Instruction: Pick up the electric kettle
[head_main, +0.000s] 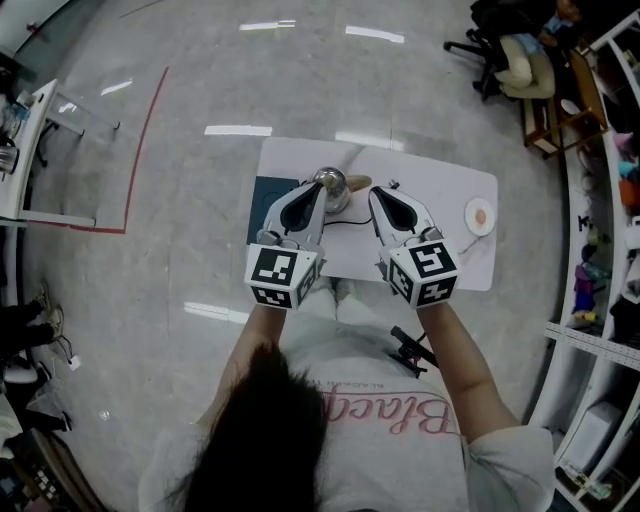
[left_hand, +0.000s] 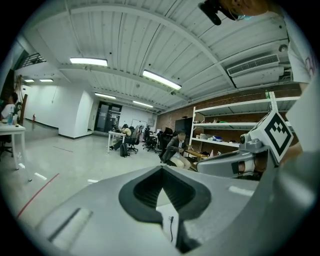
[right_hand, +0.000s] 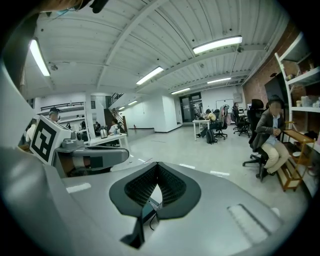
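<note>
Head view: electric kettle at table far edge, just ahead of left gripper; right gripper farther, rightward. Both clenched, empty.

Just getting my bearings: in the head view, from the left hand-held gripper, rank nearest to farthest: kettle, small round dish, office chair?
1. The kettle, right at the left hand-held gripper tip.
2. The small round dish, by the right edge of the table.
3. The office chair, on the floor beyond the table, far right.
</note>
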